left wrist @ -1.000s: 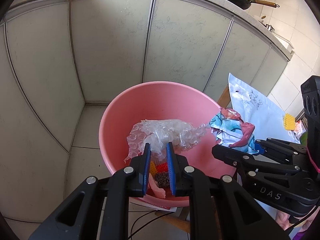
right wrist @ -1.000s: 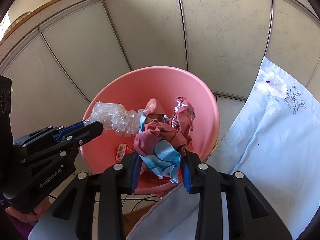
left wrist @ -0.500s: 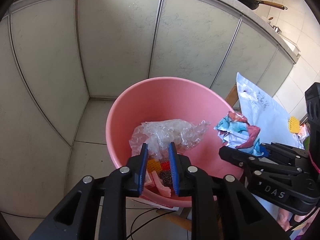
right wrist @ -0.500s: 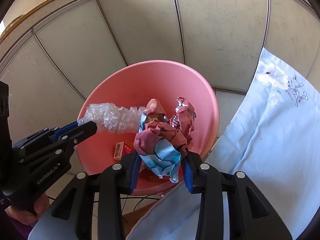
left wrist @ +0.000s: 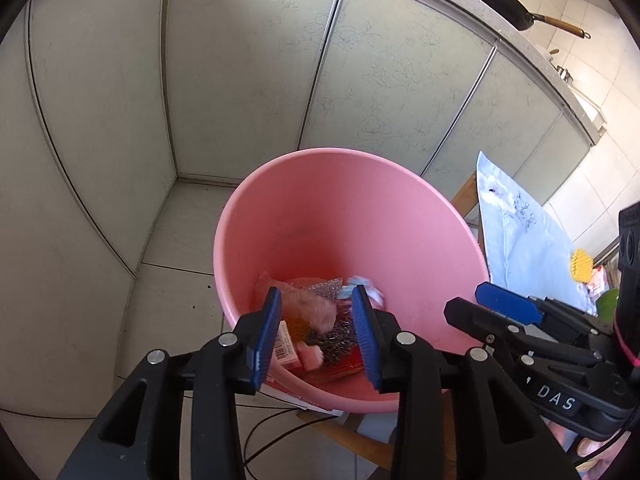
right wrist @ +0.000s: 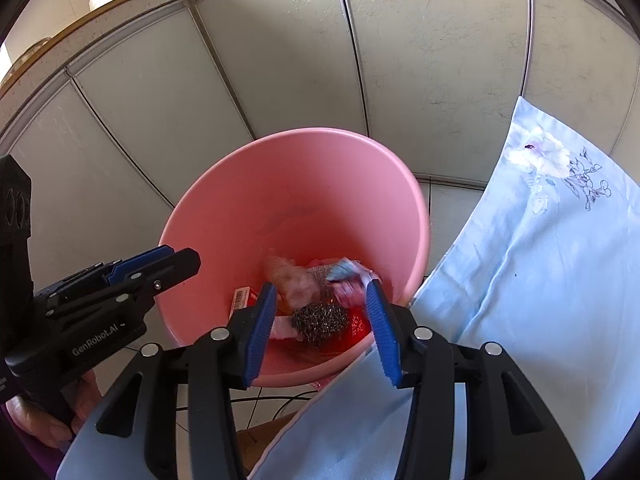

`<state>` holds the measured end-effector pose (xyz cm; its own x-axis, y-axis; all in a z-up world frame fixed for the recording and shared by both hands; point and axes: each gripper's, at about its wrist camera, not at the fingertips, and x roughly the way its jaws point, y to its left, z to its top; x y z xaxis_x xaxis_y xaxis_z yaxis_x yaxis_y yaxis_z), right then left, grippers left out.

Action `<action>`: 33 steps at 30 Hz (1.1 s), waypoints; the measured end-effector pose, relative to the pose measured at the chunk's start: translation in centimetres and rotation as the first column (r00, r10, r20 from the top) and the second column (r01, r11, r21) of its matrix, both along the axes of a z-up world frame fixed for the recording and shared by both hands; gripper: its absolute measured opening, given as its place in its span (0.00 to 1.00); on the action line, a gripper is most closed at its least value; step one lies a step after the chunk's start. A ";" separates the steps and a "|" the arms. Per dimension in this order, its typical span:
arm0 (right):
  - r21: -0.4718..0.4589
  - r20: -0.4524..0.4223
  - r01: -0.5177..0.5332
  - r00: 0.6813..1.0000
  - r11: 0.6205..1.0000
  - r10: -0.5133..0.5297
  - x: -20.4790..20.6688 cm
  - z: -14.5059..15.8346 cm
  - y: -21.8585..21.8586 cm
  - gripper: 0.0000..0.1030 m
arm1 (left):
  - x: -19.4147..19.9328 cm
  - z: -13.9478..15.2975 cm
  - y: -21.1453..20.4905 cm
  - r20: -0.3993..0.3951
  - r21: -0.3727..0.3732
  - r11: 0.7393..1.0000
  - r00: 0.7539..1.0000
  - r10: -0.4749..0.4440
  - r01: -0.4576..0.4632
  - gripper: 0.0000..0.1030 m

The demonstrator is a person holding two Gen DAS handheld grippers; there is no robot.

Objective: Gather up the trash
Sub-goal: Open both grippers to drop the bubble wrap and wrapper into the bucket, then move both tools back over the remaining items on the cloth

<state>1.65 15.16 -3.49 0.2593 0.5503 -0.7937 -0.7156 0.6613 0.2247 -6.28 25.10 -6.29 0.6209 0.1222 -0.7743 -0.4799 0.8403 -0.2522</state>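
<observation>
A pink bucket (left wrist: 360, 200) (right wrist: 304, 184) stands on the floor by the cabinets. Both grippers hang over its near rim. My left gripper (left wrist: 318, 334) has its jaws opening, with nothing pressed between the pads. The clear bubble wrap (left wrist: 316, 310) (right wrist: 294, 280) lies blurred inside the bucket. My right gripper (right wrist: 322, 326) is opening too, and the crumpled blue-pink wrapper (right wrist: 350, 280) (left wrist: 362, 290) has dropped free among the trash. A steel scourer (right wrist: 320, 320) (left wrist: 334, 340) and a small barcode box (right wrist: 242, 298) (left wrist: 286, 346) lie at the bottom.
A table with a pale blue flowered cloth (right wrist: 540, 264) (left wrist: 524, 248) runs along the right. Grey cabinet doors (left wrist: 240, 80) close in behind the bucket. A black pan (left wrist: 496, 0) sits on the counter. A yellow brush (left wrist: 582, 266) lies on the cloth. Cables trail on the tiled floor (left wrist: 272, 424).
Both grippers opened. The bubble wrap left the left jaws and the crumpled wrapper left the right jaws; both fell into the bucket.
</observation>
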 end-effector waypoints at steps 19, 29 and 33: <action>0.058 0.042 0.119 0.992 0.991 -0.122 -0.3 0.9 -8.7 0.46 | 1.2 4.0 -5.1 0.087 0.033 0.986 0.982 -0.167 0.165 0.34; 0.115 0.044 0.380 0.921 0.918 -0.386 1.8 1.5 -20.9 0.46 | 4.5 5.8 -12.5 0.103 0.051 0.933 0.928 -0.359 0.355 0.35; 0.110 0.102 0.482 0.865 0.869 -0.492 3.1 1.4 -26.0 0.46 | 6.3 6.2 -15.5 0.114 0.039 0.905 0.898 -0.425 0.423 0.35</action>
